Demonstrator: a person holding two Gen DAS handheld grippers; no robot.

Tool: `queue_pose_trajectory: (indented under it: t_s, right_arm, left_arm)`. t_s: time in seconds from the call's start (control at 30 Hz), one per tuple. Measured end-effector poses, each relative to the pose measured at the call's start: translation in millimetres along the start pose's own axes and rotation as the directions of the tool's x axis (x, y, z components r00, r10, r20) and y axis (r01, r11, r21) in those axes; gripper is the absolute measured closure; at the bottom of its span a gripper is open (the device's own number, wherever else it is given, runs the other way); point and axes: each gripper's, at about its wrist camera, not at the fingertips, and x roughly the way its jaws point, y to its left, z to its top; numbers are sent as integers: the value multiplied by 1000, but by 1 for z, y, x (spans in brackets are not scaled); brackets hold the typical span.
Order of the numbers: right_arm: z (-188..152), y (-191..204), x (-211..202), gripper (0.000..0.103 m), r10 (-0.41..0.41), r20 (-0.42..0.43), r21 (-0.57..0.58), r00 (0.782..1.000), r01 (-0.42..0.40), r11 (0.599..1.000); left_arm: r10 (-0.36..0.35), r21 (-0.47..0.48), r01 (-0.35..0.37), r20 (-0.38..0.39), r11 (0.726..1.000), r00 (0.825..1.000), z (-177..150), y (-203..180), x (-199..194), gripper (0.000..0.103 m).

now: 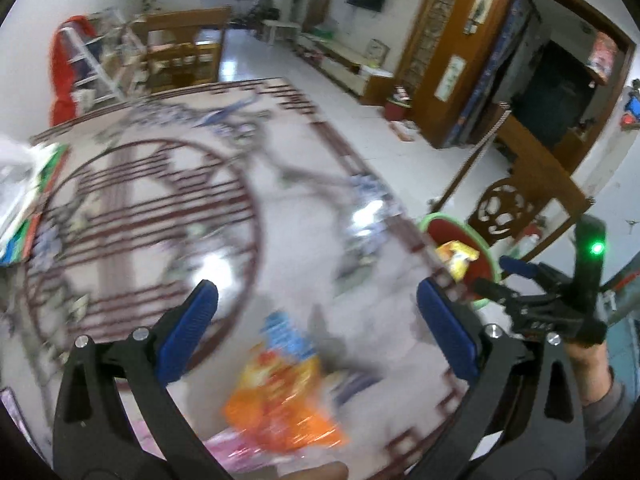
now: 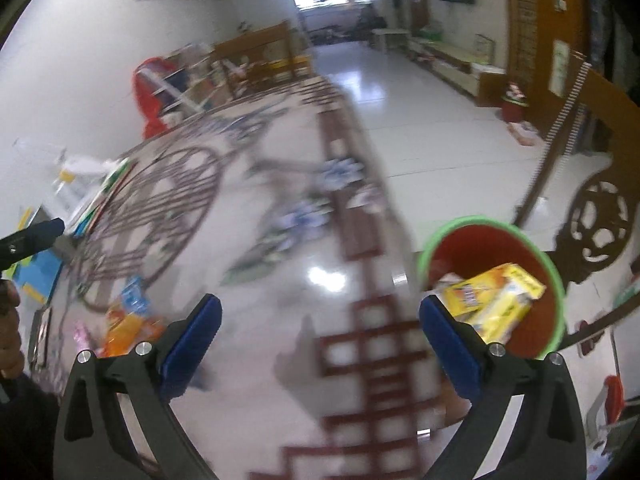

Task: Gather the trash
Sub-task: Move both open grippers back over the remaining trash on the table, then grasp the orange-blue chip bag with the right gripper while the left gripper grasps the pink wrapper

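Observation:
An orange snack wrapper point(image 1: 280, 404) with a blue top lies blurred on the patterned table point(image 1: 168, 200), just below my left gripper point(image 1: 316, 300), which stands open and empty above it. My right gripper point(image 2: 320, 312) is open and empty over the table's right edge. Beside that edge stands a red bin with a green rim point(image 2: 552, 272), holding a yellow packet point(image 2: 496, 300). The bin point(image 1: 492, 264) and the right gripper's fingers point(image 1: 516, 268) show at the right of the left wrist view. The orange wrapper point(image 2: 128, 320) lies at the left in the right wrist view.
Pink packaging point(image 1: 236, 452) lies near the table's front edge. Coloured papers point(image 1: 36, 200) sit at its left side. A carved wooden chair point(image 2: 596, 228) stands behind the bin. White tiled floor point(image 2: 420, 112) stretches beyond the table toward a wooden bench point(image 1: 184, 48).

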Motion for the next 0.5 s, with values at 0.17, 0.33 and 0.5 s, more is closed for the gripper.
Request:
queue_pose_trajectory:
  t_s: [0.17, 0.33, 0.5]
  right_arm:
    - [-13, 48, 17, 7, 71, -53, -52, 996, -74, 996]
    - [-24, 90, 31, 7, 144, -110, -79, 983, -153, 985]
    - [-24, 125, 39, 7, 178, -135, -119, 975, -194, 974]
  left_arm:
    - [40, -78, -41, -18, 996, 999, -36, 46, -22, 6]
    - [59, -160, -67, -52, 985, 997, -73, 84, -31, 6]
    - [85, -226, -107, -105, 968, 991, -111, 98, -29, 6]
